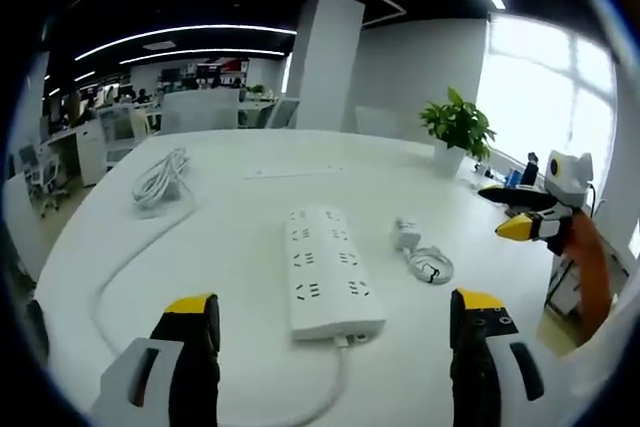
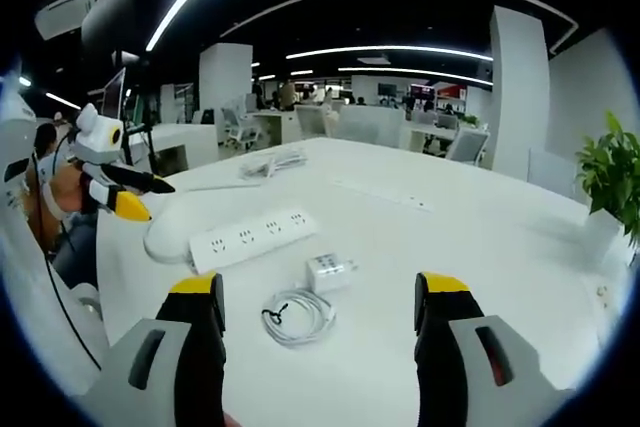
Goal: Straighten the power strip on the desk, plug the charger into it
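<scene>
In the left gripper view the power strip (image 1: 325,269) lies mid-frame on the white table (image 1: 250,197), its long axis running away between the left gripper (image 1: 335,322) fingers, which are apart and empty. In the right gripper view the charger (image 2: 329,272) sits just above centre between the right gripper (image 2: 318,312) fingers, also apart, nearer this hand.

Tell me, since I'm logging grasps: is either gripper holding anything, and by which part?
Nothing is held. The left gripper and right gripper are open; power strip and charger lie untouched.
</scene>
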